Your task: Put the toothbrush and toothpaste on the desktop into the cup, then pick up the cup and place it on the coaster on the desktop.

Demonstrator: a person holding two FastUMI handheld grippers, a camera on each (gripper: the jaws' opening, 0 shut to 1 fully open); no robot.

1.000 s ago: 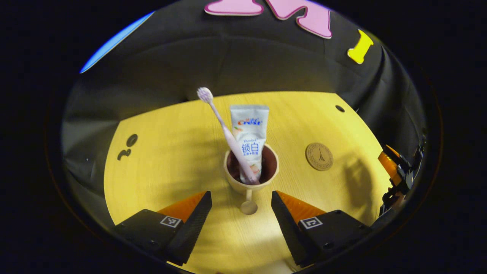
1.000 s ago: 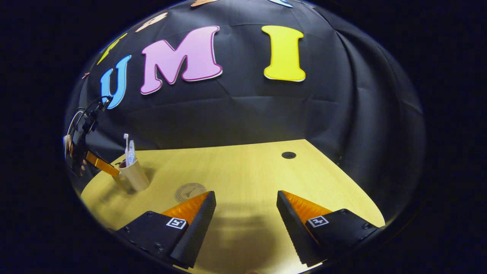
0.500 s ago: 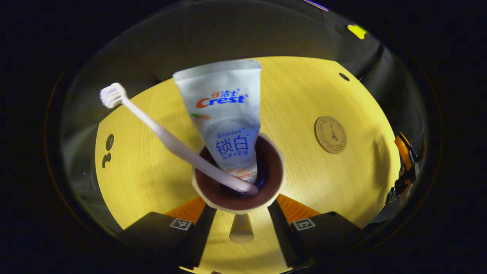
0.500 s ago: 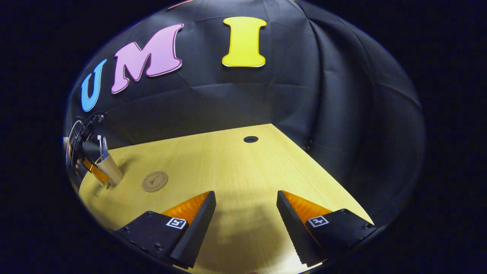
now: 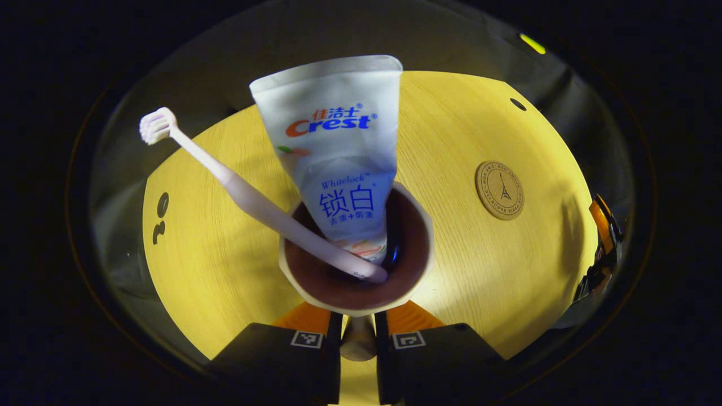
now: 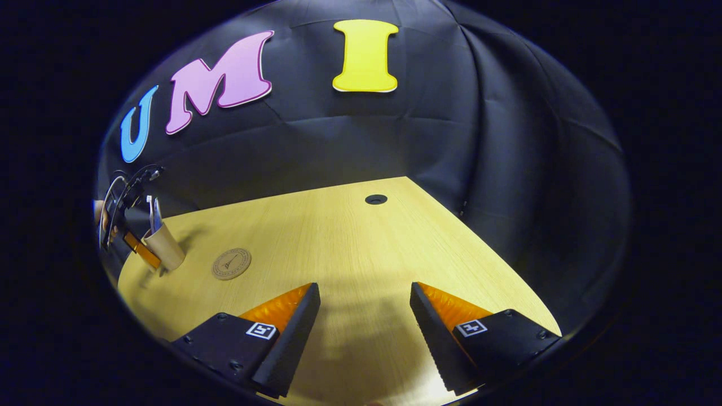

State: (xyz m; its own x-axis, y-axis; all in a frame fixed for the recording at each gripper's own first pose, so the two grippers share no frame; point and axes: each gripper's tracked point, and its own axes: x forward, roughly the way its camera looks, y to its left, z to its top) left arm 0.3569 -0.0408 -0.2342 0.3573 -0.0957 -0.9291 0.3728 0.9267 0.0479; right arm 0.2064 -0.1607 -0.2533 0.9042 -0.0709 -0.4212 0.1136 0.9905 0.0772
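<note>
Spanning the lower half of both views, the yellow desktop [image 6: 350,242] carries everything. In the left gripper view the cup [image 5: 356,265] sits at centre, rim facing the camera, with the toothpaste [image 5: 338,146] upright in it and the toothbrush [image 5: 237,192] leaning to the upper left. The left gripper [image 5: 357,344] is closed on the cup's handle, both fingers pressing it. The coaster [image 5: 500,190] lies bare at the right of that frame, well apart from the cup, so the carry likely runs rightward. Low in its own view, the right gripper [image 6: 364,316] hangs wide open, holding nothing.
</note>
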